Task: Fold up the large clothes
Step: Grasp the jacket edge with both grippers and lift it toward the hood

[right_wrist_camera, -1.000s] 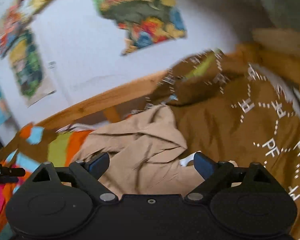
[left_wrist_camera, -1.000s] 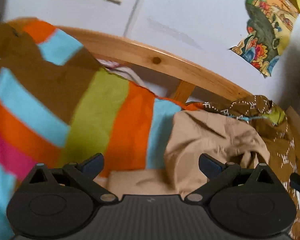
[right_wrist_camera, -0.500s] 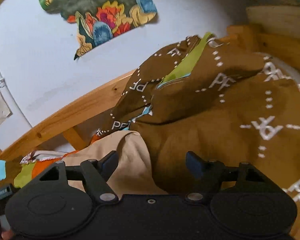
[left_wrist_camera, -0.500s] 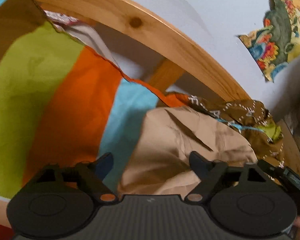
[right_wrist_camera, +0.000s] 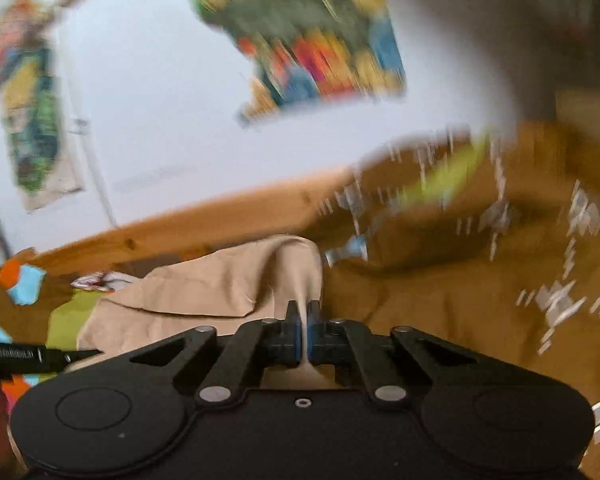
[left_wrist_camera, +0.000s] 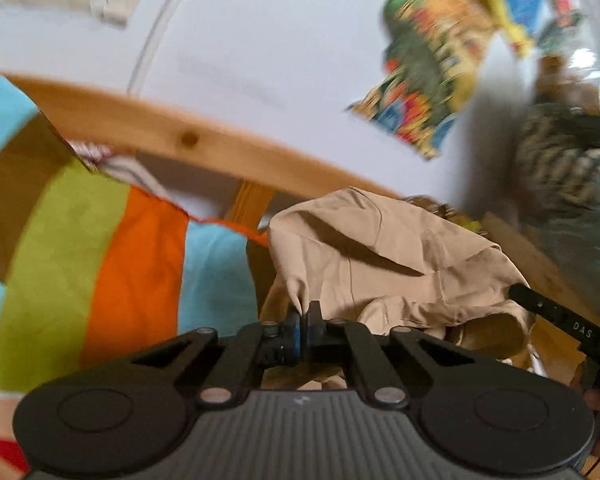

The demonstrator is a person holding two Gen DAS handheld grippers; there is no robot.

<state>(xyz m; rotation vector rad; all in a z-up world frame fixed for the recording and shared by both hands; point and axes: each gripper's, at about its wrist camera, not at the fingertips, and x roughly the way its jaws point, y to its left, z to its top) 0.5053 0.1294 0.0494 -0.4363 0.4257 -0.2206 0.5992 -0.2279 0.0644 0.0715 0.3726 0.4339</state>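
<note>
Pinching a fold of the beige garment (left_wrist_camera: 384, 264), the left gripper (left_wrist_camera: 305, 316) has its jaws clenched together on the cloth at the near middle of its view. From that pinch the fabric rises and spreads to the right in loose creases, draped over whatever lies beneath it. At the right edge of this view the black body of the right gripper (left_wrist_camera: 560, 320) crosses the garment's far-right side.

Seen from its own camera, the right gripper (right_wrist_camera: 303, 320) is likewise clamped on a ridge of the beige garment (right_wrist_camera: 204, 292), a narrow strip of cloth running up between the closed jaws. The rest of the garment stretches away to the left there, lying flatter.

Left of the garment lies a striped bedcover (left_wrist_camera: 100, 264) in lime, orange, sky blue and brown bands. Right of it is a brown patterned blanket (right_wrist_camera: 460, 280) with white markings, badly blurred. Both sit on a bed whose wooden rail (left_wrist_camera: 188, 140) runs across behind them. Farther off is a pale wall (left_wrist_camera: 280, 40) carrying a torn colourful poster (left_wrist_camera: 428, 80); the right wrist view shows the same poster (right_wrist_camera: 312, 40), smeared.
</note>
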